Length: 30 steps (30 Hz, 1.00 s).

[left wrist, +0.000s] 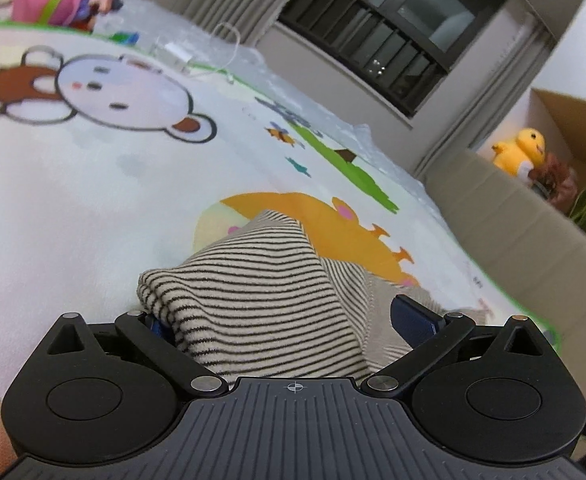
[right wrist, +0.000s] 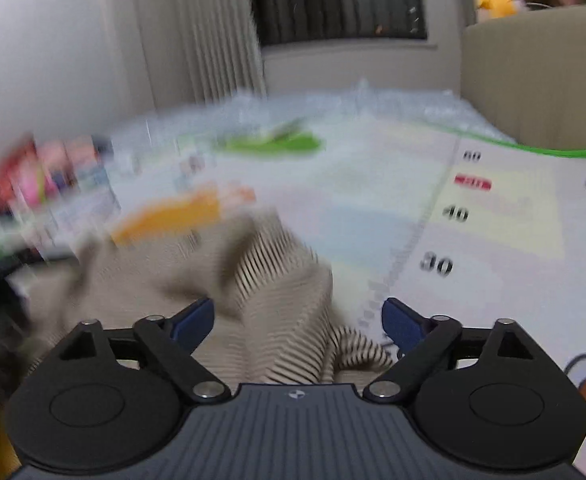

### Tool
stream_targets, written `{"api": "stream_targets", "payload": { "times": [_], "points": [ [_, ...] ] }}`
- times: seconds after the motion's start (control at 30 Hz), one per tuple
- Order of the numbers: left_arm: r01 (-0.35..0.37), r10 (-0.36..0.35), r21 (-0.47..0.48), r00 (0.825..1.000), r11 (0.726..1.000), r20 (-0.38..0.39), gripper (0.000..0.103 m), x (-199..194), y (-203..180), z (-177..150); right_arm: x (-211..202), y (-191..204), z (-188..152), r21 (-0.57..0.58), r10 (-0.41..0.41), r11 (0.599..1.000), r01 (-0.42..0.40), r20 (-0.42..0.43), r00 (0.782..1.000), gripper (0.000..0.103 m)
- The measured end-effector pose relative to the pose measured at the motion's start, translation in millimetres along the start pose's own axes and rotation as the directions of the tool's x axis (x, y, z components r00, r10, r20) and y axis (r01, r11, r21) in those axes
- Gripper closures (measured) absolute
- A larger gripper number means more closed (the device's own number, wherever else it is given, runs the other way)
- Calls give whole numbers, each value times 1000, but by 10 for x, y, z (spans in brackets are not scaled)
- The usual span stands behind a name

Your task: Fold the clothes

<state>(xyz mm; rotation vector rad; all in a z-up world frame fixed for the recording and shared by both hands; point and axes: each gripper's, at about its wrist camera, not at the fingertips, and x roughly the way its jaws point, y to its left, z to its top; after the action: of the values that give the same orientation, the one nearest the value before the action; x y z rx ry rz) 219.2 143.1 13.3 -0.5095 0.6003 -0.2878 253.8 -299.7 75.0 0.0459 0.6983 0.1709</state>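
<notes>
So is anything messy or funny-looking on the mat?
Yes. The striped top sits bunched in a lumpy heap on the cartoon play mat, not flat or folded. A white cable also lies loose at the mat's far edge.

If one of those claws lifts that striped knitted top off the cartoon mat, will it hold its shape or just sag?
Probably sag: the beige, black-striped knitted top already slumps in soft folds on the cartoon play mat. It looks light, as thin cloth. Its fuzzy knit likely grips rather than slips.
</notes>
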Motion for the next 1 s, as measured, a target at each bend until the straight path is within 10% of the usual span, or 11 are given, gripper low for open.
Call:
{"api": "stream_targets", "payload": {
  "times": [0.17,0.33,0.43,0.77,1.0],
  "points": [
    [8,-9,25,1000,1000,29,0,-21,21,-54,91,112,205,-201,-18,979,19,6,1000,86],
    [9,-10,27,999,1000,43,0,-12,41,-70,230,37,748,-384,-185,891,241,177,967,88],
    [18,-19,22,999,1000,46,0,-21,56,-75,722,-168,744,-401,-277,868,293,99,956,88],
    [-82,77,77,995,994,60,3,-128,10,286,929,-867,438,-160,-310,935,317,67,948,42],
    [37,-46,149,997,988,62,0,-240,-280,404,225,-869,492,-117,-202,969,218,136,970,42]
  ]
}}
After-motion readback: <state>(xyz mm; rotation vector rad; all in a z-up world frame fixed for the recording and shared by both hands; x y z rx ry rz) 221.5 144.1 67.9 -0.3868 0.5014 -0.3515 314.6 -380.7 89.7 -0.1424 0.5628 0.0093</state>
